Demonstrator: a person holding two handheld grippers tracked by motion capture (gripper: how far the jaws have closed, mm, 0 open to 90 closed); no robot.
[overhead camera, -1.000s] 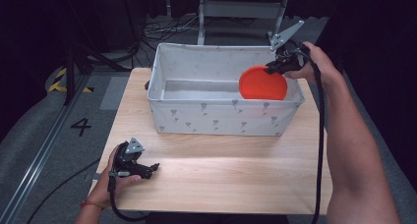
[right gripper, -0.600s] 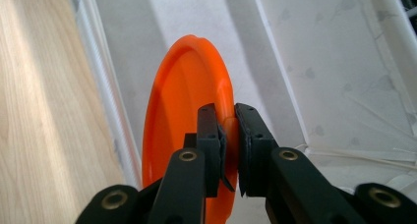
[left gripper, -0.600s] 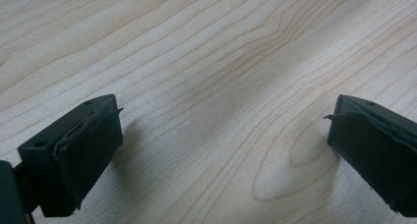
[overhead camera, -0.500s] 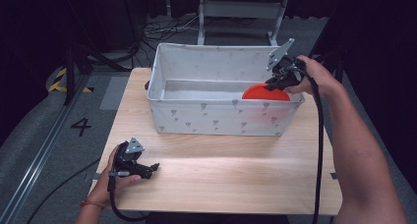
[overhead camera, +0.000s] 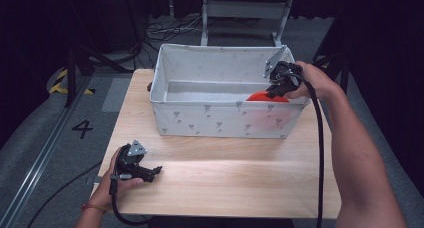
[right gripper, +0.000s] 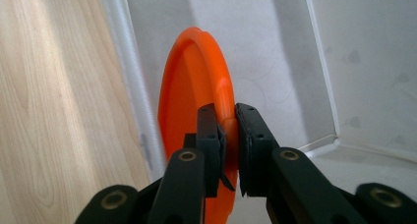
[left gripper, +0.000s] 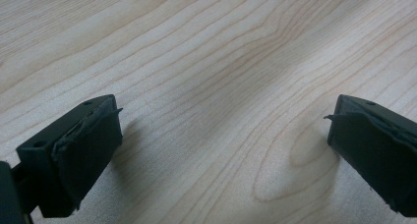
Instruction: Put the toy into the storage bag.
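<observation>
Right gripper (right gripper: 228, 135) was clamped on the rim of the orange plate (right gripper: 189, 106), holding it on edge inside the white fabric bin (overhead camera: 200, 118), right up against the bin's near wall at its right end. Left gripper (left gripper: 221, 150) sat spread wide with nothing in it, resting on the wooden table (overhead camera: 230, 173) near the front-left corner, well apart from the bin.

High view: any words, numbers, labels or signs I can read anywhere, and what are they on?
"4": a black numeral on the grey floor left of the table.
The small grey marks on the white bin are a printed pattern, not text.
Yellow and black hazard stripes lie on the floor farther back; they carry no words.
</observation>
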